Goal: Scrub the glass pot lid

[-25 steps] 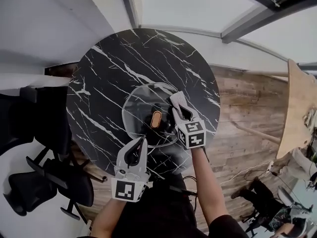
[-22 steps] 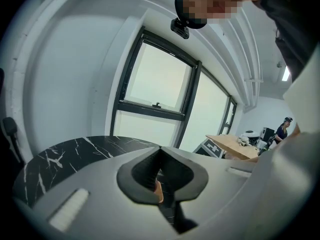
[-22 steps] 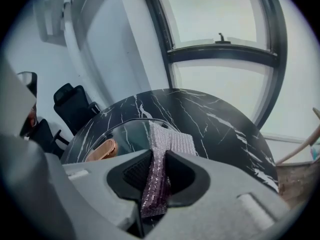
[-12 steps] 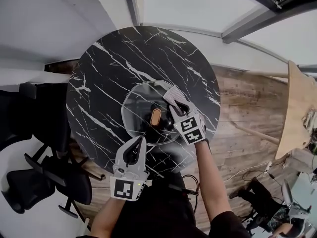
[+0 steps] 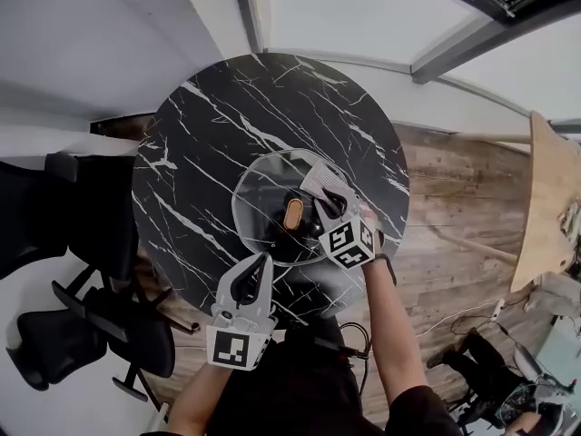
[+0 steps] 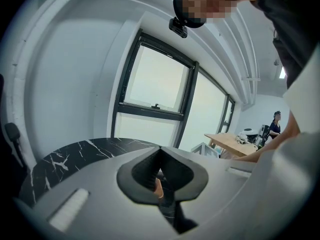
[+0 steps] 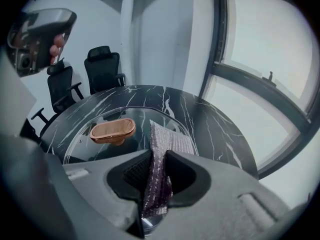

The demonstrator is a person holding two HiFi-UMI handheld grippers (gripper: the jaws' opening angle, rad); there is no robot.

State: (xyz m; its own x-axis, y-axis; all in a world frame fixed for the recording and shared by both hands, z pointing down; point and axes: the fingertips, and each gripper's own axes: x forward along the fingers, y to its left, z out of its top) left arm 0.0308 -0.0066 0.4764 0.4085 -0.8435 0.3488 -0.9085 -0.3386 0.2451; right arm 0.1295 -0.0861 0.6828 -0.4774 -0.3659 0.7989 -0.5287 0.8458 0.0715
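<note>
Left gripper [image 5: 263, 260]: closed on nothing, poised at the near rim of the lid [image 5: 259, 198]; whether it touches, I can't tell.
Lid: flat on the middle of the counter [image 5: 209, 125], handle [image 5: 293, 213] up.
Right gripper [image 5: 329, 200]: clamped on the cloth [image 5: 320, 178], which you press on the glass just right of the handle.
Change: in the last second the cloth crept slightly toward the handle and that gripper swung round.
Meaning: you're mid-scrub; the left half likely still needs work.

An office: black swivel chairs [image 7: 102, 65] by a round marble table [image 5: 209, 143]; large windows [image 6: 152, 81].
</note>
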